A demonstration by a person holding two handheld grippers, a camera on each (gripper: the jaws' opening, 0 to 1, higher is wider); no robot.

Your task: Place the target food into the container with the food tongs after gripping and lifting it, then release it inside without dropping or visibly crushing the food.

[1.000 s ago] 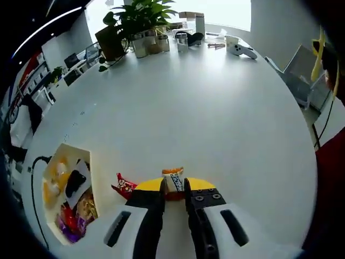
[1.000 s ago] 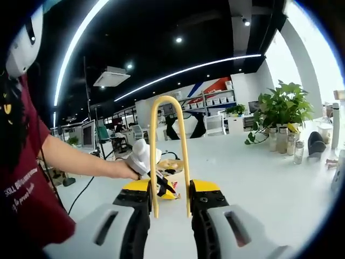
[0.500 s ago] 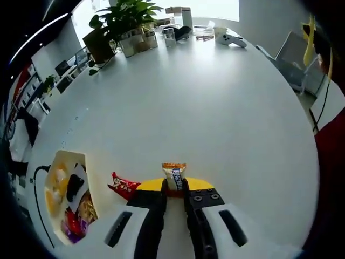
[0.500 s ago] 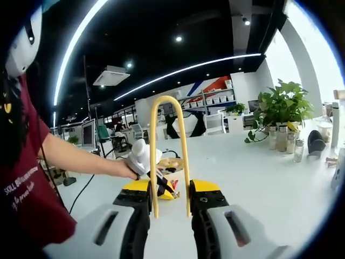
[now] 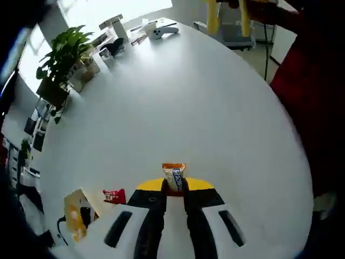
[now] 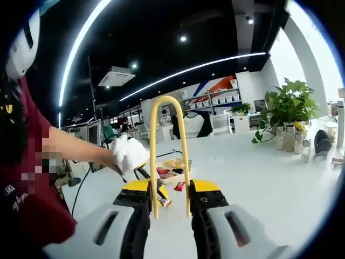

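My left gripper (image 5: 173,187) is shut on a small orange and white snack packet (image 5: 173,174), held upright well above the white table (image 5: 178,102). Far below at the lower left lies the open cream container (image 5: 70,208) with several snacks inside. A red packet (image 5: 113,195) lies on the table beside it. My right gripper (image 6: 170,190) is shut on the legs of yellow food tongs (image 6: 153,140), whose loop end points up. Past them, a hand holds the other gripper's white housing (image 6: 129,154) above the container (image 6: 173,164).
A potted plant (image 5: 56,59) and jars stand along the far table edge, with a white controller (image 5: 160,32) and small items beside them. A person in a red shirt (image 5: 307,91) stands at the right table edge. A red packet (image 6: 179,186) lies near the container.
The left gripper has risen with the snack packet, so table and container look smaller and farther. In the right gripper view the hand with the other gripper moved right. The tongs stay gripped.
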